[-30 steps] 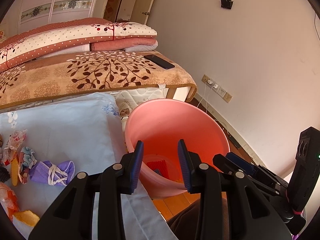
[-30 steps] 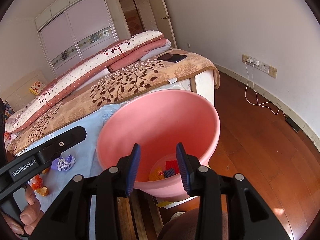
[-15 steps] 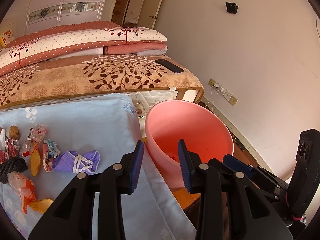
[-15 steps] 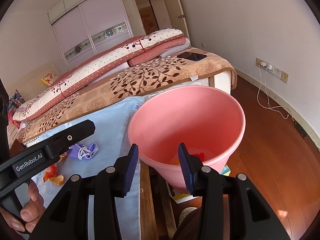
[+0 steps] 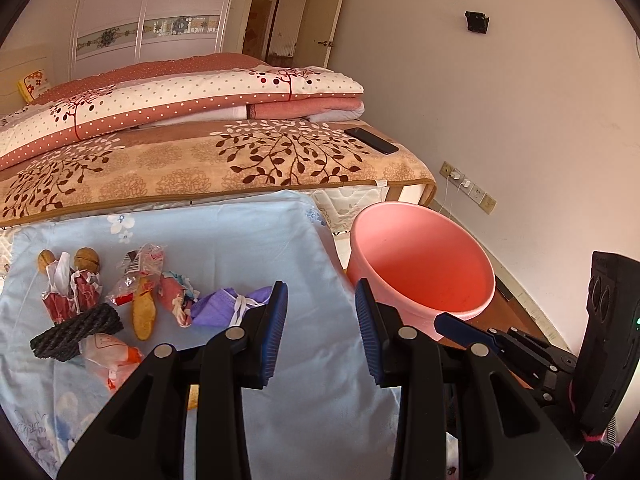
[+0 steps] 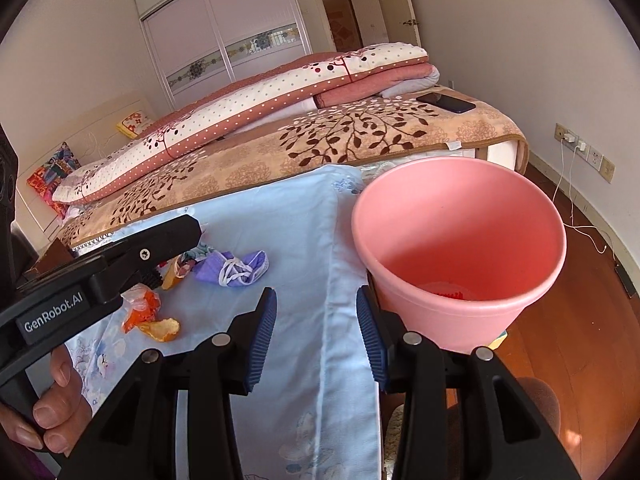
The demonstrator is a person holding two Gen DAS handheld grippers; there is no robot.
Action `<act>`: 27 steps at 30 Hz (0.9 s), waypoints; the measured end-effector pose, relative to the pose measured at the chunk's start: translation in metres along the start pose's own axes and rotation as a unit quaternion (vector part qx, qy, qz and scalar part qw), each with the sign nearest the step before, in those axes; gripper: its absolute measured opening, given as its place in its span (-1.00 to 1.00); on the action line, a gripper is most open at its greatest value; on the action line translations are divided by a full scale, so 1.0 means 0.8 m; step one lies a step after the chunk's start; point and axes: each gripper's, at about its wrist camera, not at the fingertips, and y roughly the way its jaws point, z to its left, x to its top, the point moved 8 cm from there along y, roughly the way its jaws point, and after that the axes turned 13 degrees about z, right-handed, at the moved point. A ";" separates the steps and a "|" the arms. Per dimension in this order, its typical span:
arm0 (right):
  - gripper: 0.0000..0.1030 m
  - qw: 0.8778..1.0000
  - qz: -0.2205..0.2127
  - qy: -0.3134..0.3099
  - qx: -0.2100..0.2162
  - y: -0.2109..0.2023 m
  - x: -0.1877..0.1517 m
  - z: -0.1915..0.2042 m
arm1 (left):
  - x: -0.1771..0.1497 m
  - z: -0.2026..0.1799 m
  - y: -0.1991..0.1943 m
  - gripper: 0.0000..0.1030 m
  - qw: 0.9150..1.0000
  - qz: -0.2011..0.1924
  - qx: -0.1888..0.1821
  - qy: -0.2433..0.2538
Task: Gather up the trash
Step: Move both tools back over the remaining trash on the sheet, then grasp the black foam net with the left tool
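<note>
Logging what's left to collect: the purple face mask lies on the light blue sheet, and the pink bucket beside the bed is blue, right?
Not quite. The purple face mask does lie on the light blue sheet, but the bucket beside the bed is pink, as the right wrist view shows.

A bucket (image 6: pixel 460 248) stands on the floor just right of a bed's sheet (image 5: pixel 248 240). Scattered trash lies on the sheet's left part, a face mask (image 5: pixel 228 306) nearest the bucket. A phone (image 5: pixel 371 141) rests behind, on the blanket (image 5: pixel 192 168).
</note>
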 end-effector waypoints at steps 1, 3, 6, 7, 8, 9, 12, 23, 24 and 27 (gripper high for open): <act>-0.20 1.000 0.002 -0.006 0.001 0.002 -0.001 0.007 | -0.002 0.006 -0.004 -0.31 1.000 -0.001 0.003 -0.002; -0.20 1.000 0.006 -0.016 0.004 0.004 -0.002 0.019 | -0.005 0.019 -0.011 -0.31 1.000 -0.001 0.007 -0.008; -0.20 1.000 0.010 -0.028 0.007 0.007 -0.002 0.035 | -0.009 0.040 -0.022 -0.31 1.000 -0.001 0.012 -0.017; -0.20 0.999 0.010 -0.032 0.008 0.007 -0.001 0.040 | -0.011 0.047 -0.026 -0.31 1.000 -0.002 0.014 -0.019; -0.20 0.999 0.010 -0.035 0.008 0.007 0.001 0.044 | -0.012 0.054 -0.030 -0.31 1.000 -0.002 0.016 -0.021; -0.20 0.999 0.010 -0.038 0.008 0.007 0.002 0.048 | -0.014 0.062 -0.034 -0.31 1.000 -0.001 0.018 -0.024; -0.20 0.999 0.009 -0.045 0.008 0.007 0.008 0.058 | -0.018 0.086 -0.044 -0.31 0.999 0.003 0.029 -0.028; -0.16 0.998 0.026 -0.052 0.013 0.024 0.019 0.079 | -0.046 0.171 -0.067 -0.31 0.995 0.043 0.086 0.020; -0.16 0.998 0.028 -0.053 0.014 0.027 0.019 0.081 | -0.049 0.177 -0.067 -0.31 0.994 0.048 0.090 0.026; -0.16 0.998 0.039 -0.055 0.020 0.036 0.019 0.086 | -0.055 0.192 -0.062 -0.31 0.992 0.064 0.102 0.041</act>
